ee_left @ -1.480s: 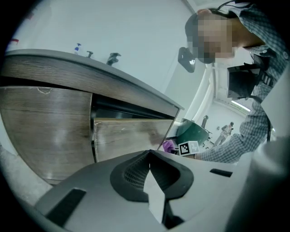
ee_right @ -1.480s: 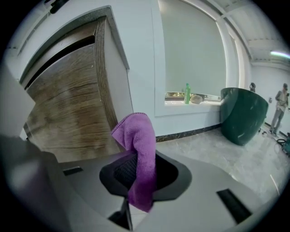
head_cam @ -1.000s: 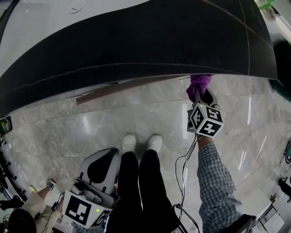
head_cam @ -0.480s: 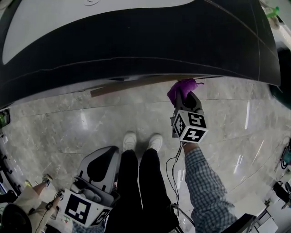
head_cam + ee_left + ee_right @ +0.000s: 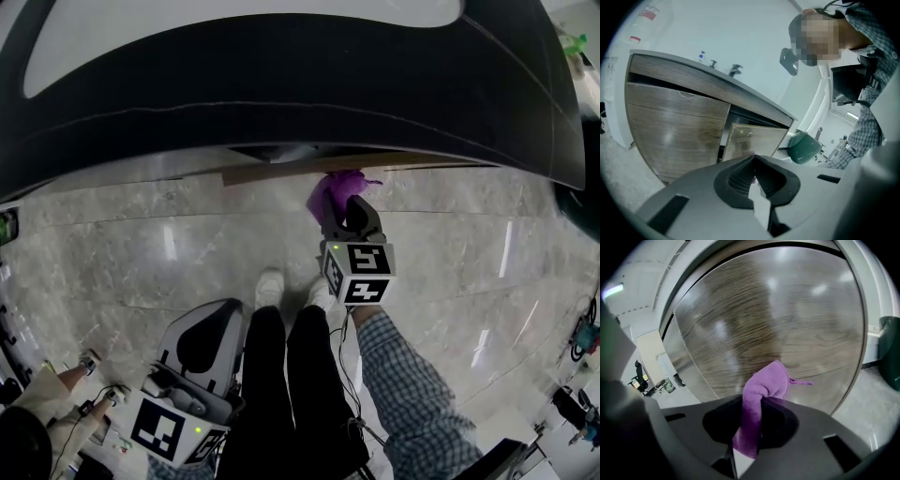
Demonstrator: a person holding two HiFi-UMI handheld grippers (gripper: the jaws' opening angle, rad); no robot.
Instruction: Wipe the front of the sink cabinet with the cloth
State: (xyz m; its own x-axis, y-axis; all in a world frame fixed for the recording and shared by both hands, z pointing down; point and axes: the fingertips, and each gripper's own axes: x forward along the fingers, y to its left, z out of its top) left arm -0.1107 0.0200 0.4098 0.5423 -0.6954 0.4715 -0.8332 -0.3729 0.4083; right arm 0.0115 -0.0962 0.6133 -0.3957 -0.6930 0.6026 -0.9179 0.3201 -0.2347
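Observation:
My right gripper (image 5: 337,204) is shut on a purple cloth (image 5: 331,192), whose bunched end (image 5: 765,383) lies against or just off the wood-grain cabinet front (image 5: 778,319). In the head view the cabinet front is mostly hidden under the dark countertop edge (image 5: 281,103); only a thin brown strip (image 5: 281,171) shows. My left gripper (image 5: 208,347) hangs low by the person's left leg, jaws shut on nothing. Its own view shows the cabinet (image 5: 679,126) from the side, one door (image 5: 750,140) standing ajar.
Polished marble floor (image 5: 141,253) spreads below the cabinet. The person's white shoes (image 5: 270,287) stand close behind the right gripper. A dark green bin (image 5: 804,147) sits beyond the cabinet's far end (image 5: 890,348). A faucet (image 5: 735,70) and a bottle (image 5: 701,56) stand on the counter.
The right gripper has carried the cloth leftward and lower along the cabinet front over the last second. The left gripper has stayed where it was.

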